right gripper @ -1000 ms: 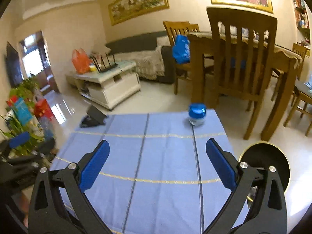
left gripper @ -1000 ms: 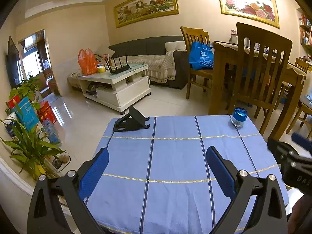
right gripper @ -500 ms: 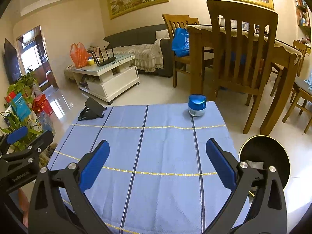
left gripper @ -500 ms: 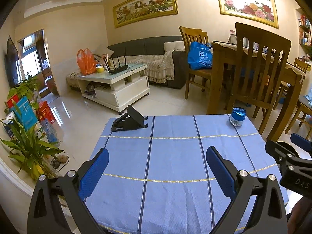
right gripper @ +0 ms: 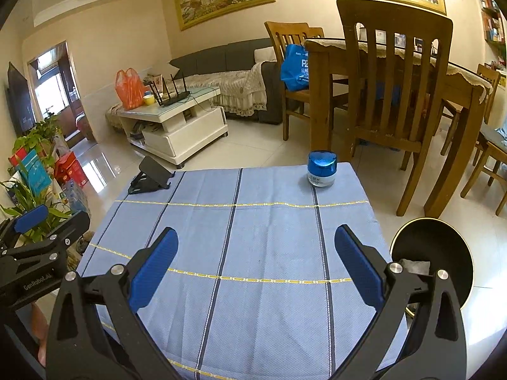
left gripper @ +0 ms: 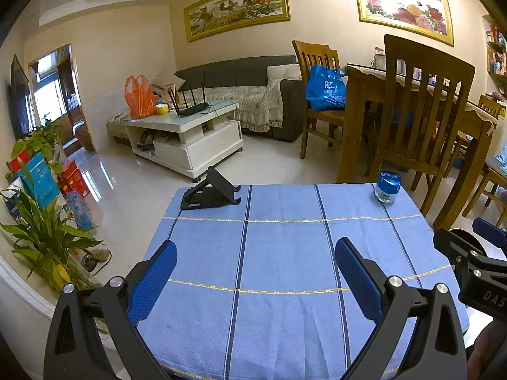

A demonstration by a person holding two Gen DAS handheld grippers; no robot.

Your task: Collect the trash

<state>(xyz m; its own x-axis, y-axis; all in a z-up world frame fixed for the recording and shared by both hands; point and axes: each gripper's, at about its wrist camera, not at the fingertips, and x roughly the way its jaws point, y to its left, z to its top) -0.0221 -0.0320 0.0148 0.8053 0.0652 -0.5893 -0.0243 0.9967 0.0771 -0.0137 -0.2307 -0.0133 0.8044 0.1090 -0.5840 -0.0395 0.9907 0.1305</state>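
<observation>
A black round trash bin [right gripper: 434,253] with a gold rim stands on the floor right of the table; a crumpled white paper [right gripper: 413,266] lies inside it. My left gripper [left gripper: 255,270] is open and empty above the blue striped tablecloth [left gripper: 285,253]. My right gripper [right gripper: 255,261] is open and empty above the same cloth [right gripper: 253,237]. The right gripper also shows at the right edge of the left wrist view [left gripper: 475,262], and the left gripper at the left edge of the right wrist view [right gripper: 35,243].
A blue-lidded jar [right gripper: 321,168] stands at the cloth's far right and a black phone stand [right gripper: 151,179] at its far left. Wooden chairs [right gripper: 389,88] and a dining table stand behind. A white coffee table [right gripper: 177,120] and plants [left gripper: 41,231] are to the left.
Both grippers have drawn back and risen slightly, so the jar and phone stand sit a little farther away. Both stay open and empty.
</observation>
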